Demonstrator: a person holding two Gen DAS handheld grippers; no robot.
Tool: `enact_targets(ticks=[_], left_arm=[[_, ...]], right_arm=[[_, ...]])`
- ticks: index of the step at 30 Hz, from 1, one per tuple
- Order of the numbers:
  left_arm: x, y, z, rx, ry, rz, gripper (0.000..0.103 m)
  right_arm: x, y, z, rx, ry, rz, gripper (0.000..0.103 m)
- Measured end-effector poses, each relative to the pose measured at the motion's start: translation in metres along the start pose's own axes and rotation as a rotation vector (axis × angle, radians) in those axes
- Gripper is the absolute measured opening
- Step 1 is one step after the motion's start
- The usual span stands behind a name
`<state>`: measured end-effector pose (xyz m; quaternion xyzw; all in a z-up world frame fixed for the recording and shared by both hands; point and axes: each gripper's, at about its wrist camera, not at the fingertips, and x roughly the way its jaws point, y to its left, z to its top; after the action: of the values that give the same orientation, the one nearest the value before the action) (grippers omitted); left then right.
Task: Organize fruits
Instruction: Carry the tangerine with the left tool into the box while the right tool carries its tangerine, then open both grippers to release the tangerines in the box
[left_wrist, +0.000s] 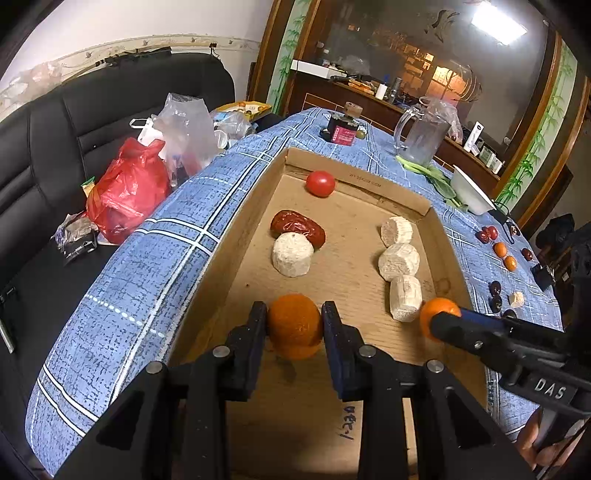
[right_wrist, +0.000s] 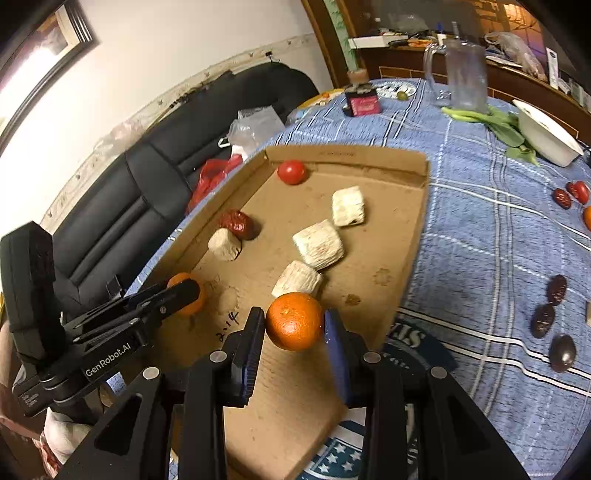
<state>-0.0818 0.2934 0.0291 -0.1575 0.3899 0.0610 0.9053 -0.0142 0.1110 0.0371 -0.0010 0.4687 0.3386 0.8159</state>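
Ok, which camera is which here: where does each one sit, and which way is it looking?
Left wrist: sits on the left gripper, looking down along its fingers into the cardboard tray; it grips an orange, and the right gripper enters from the right.
Right wrist: sits on the right gripper, looking into the tray from its right side; it grips the other orange, with the left gripper at left.
Both share the tray, the tomato and both oranges.
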Motion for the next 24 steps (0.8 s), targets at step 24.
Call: enact_targets(ticks=[24], left_arm=[[-0.014,0.004,0.000,-0.027,-0.024,0.000,0.039]], right_arm=[[-0.002,0.021,-0.013,-0.054,-0.019,-0.022,0.056]])
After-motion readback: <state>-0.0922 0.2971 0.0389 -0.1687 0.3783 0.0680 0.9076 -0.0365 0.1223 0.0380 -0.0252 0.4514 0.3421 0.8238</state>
